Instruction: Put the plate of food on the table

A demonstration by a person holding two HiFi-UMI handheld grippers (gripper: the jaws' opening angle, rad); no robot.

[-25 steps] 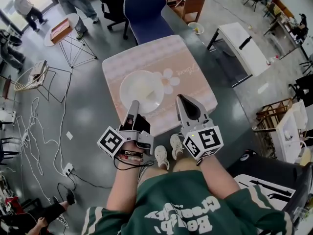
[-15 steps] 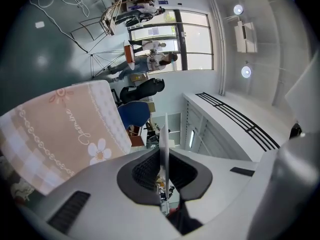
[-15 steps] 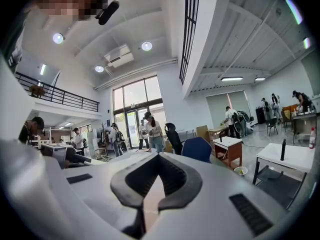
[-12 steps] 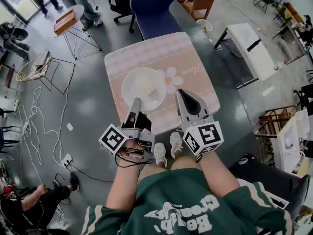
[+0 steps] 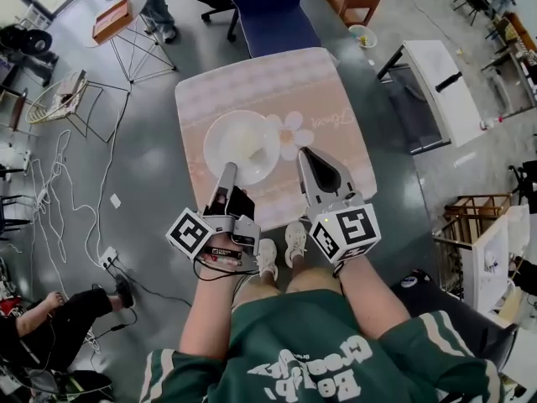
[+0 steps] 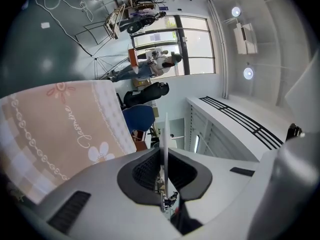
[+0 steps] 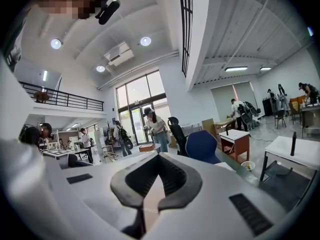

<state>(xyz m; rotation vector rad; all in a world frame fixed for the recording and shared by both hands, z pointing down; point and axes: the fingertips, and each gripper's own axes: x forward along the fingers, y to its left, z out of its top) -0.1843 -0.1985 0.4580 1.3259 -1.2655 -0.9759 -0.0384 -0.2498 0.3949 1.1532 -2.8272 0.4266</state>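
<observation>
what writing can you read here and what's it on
"Jasmine", in cursive: on the tablecloth.
Sweatshirt: big white lettering, upside down, not clear enough to read.
Label on the left gripper: too small to read.
Marker cubes: square patterns, no words.
Plate: none.

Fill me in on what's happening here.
A person holds a gripper in each hand over a small table covered in pink cloth. The left gripper is clamped on the near rim of a white plate of food, above the tabletop. Whether the plate already rests on it is unclear. The right gripper is shut and empty beside it.
</observation>
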